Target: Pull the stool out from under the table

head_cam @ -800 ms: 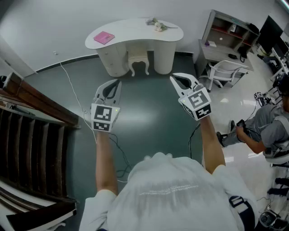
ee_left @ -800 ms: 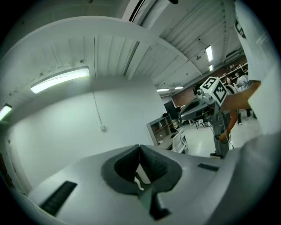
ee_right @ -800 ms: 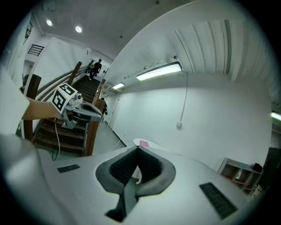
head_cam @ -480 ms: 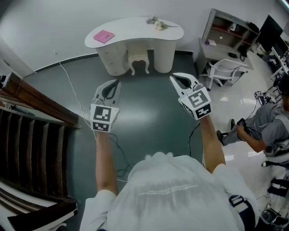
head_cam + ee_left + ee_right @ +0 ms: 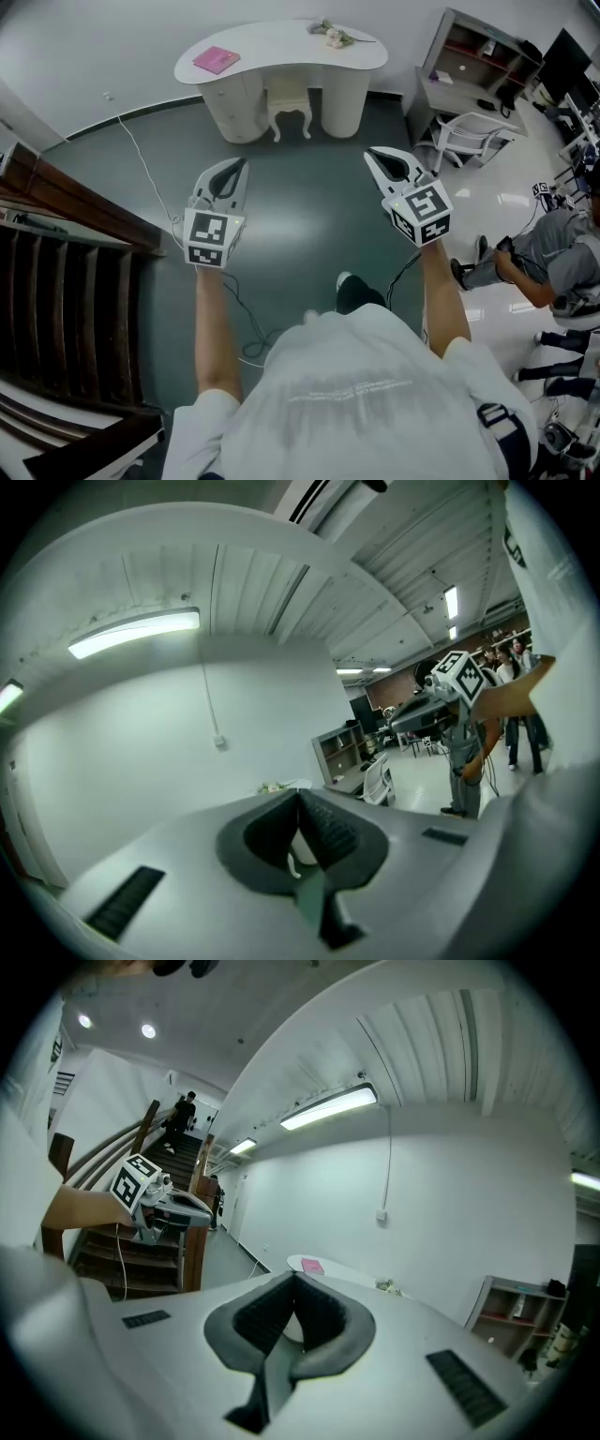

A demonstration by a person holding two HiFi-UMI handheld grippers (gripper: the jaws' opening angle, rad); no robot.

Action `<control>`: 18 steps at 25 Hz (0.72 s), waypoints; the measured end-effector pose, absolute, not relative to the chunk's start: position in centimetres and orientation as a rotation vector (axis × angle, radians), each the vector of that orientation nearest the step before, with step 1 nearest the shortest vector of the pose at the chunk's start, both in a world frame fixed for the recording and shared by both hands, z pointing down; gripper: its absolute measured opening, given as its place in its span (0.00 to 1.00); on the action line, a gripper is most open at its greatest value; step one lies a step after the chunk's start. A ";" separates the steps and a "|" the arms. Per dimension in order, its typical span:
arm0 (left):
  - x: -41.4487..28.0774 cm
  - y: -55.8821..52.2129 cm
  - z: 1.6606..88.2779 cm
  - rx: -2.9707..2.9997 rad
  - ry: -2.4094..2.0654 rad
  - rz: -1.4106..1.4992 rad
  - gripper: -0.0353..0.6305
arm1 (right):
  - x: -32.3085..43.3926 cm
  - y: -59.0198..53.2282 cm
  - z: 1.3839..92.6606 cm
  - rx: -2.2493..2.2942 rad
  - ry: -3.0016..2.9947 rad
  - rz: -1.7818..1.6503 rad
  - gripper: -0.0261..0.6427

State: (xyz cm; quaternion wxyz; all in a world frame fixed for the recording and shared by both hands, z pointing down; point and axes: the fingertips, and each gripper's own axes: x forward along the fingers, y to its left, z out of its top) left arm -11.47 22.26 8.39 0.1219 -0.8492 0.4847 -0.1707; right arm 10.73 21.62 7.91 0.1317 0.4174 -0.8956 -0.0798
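A small white stool (image 5: 288, 111) with curved legs stands tucked under the white curved table (image 5: 281, 42) at the far wall. Both grippers are held out in mid-air over the dark green floor, well short of the stool and pointing toward it. My left gripper (image 5: 238, 166) is shut and holds nothing. My right gripper (image 5: 371, 154) is also shut and empty. In the left gripper view the jaws (image 5: 300, 797) meet, with the right gripper (image 5: 439, 703) off to the side. In the right gripper view the jaws (image 5: 295, 1281) meet in front of the table (image 5: 333, 1269).
A pink book (image 5: 216, 60) and flowers (image 5: 334, 36) lie on the table. A wooden staircase (image 5: 56, 272) runs along the left. A white chair (image 5: 466, 141) and shelf desk (image 5: 478, 66) stand at right, near a seated person (image 5: 548, 267). A cable (image 5: 141, 178) trails over the floor.
The view has shifted toward the table and a dark shoe has come into sight below the grippers. Both grippers sit slightly lower in the picture and remain shut.
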 end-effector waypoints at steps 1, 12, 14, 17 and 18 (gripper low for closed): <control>-11.7 21.9 8.6 -2.477 1.416 -0.497 0.08 | 10.5 21.2 8.0 1.212 -2.603 -0.233 0.06; -11.8 11.5 10.8 -2.494 1.429 -0.535 0.08 | 10.2 9.5 9.2 1.210 -2.662 -0.260 0.06; -11.7 8.1 11.2 -2.491 1.443 -0.552 0.08 | 10.5 5.9 9.8 1.209 -2.645 -0.263 0.06; -10.7 2.7 11.5 -2.499 1.451 -0.569 0.08 | 11.3 0.3 10.5 1.189 -2.616 -0.268 0.06; -10.2 0.9 11.6 -2.502 1.452 -0.574 0.08 | 11.7 -1.5 10.7 1.178 -2.618 -0.259 0.06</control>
